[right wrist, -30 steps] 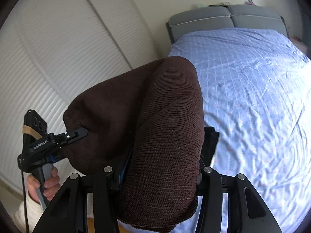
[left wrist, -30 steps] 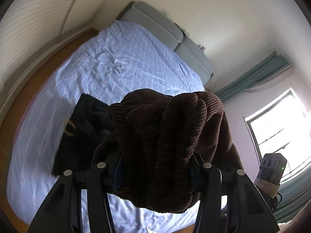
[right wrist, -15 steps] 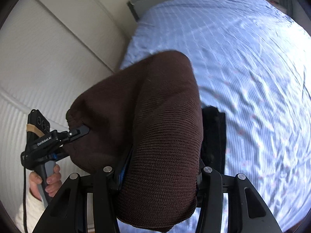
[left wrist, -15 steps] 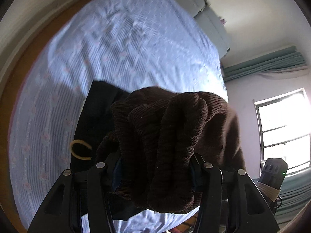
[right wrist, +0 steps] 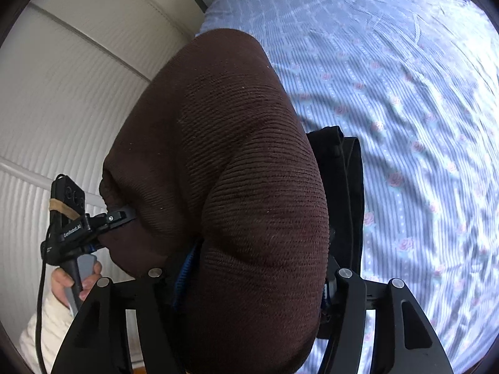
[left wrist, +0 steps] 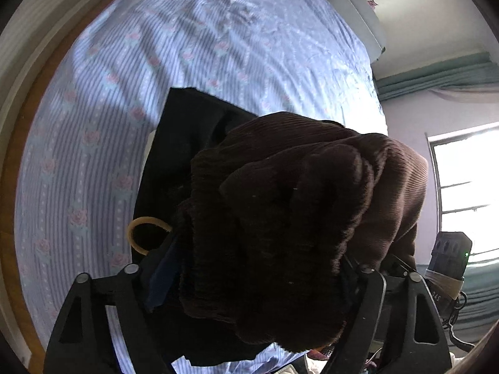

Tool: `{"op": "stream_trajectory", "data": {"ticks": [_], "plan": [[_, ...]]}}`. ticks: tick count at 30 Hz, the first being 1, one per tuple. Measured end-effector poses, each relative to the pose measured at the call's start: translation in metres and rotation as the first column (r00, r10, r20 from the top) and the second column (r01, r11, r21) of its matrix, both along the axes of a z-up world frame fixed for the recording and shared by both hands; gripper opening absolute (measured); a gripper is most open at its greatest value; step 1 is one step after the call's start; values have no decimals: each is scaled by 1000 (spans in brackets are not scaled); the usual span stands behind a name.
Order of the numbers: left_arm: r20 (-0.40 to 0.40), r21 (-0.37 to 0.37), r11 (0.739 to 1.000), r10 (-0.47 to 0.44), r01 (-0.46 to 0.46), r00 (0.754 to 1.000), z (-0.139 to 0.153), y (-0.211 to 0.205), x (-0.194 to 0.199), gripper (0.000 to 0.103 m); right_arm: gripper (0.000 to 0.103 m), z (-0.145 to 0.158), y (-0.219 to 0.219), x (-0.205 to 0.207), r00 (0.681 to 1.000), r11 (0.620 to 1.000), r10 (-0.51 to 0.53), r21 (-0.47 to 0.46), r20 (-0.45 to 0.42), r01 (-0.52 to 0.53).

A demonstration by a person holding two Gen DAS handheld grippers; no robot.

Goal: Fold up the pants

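Observation:
Bunched brown corduroy pants [left wrist: 296, 202] fill the space between the fingers of my left gripper [left wrist: 259, 249]. Its jaws are opening wide, and a blue pad shows bare at the left beside the cloth. In the right wrist view the same pants [right wrist: 218, 155] bulge over my right gripper [right wrist: 249, 265]. Those jaws are opening too, with cloth still packed tight against both fingers. The left gripper [right wrist: 118, 218] reaches into the pants' far end, and a hand [right wrist: 65, 280] holds it. Both grippers point down at the bed, just above a black garment [left wrist: 187, 131].
The bed has a blue striped sheet [left wrist: 218, 46] with small roses, and a grey headboard [left wrist: 352, 3] at its far end. A tan ring [left wrist: 146, 233] lies on the black garment [right wrist: 349, 171]. White ribbed doors [right wrist: 62, 93] stand to the left; a window [left wrist: 467, 171] is on the right.
Both grippers have dropped towards the bed and tipped further down, so the sheet and black garment look larger. Both pairs of jaws have spread, the left far more.

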State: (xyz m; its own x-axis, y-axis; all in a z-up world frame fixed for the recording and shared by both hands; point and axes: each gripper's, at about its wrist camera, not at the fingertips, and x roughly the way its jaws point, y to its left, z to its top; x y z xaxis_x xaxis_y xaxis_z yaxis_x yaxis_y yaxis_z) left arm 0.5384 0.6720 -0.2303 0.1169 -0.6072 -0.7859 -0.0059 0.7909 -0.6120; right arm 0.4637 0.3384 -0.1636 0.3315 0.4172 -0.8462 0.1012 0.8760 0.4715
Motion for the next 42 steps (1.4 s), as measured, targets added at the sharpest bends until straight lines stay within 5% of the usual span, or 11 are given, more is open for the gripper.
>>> {"op": "stream_trajectory", "data": {"ticks": [6,18,30,33,42], "plan": [[-32,-10,1000,27,-27,999,-6,4,-6,95,72,-1,5,-2,1000,999,11,-39,1,-11],[190,263,963,13,-63,982,96,-4,-60,99,80,63,15,-51,985,988,92,-137,143,-73],[484,484,863,-129,-143,865,218,-92,-180,100,90,156,-57,-156,947,962,-38,-246,318,121],[531,485,862,-155,-148,833,240,-132,-210,100,93,179,-85,-186,931,947,-72,-268,358,176],[584,403,904,-131,-145,801,277,-245,-274,103,94,212,-184,-254,906,921,-87,-314,414,232]]}}
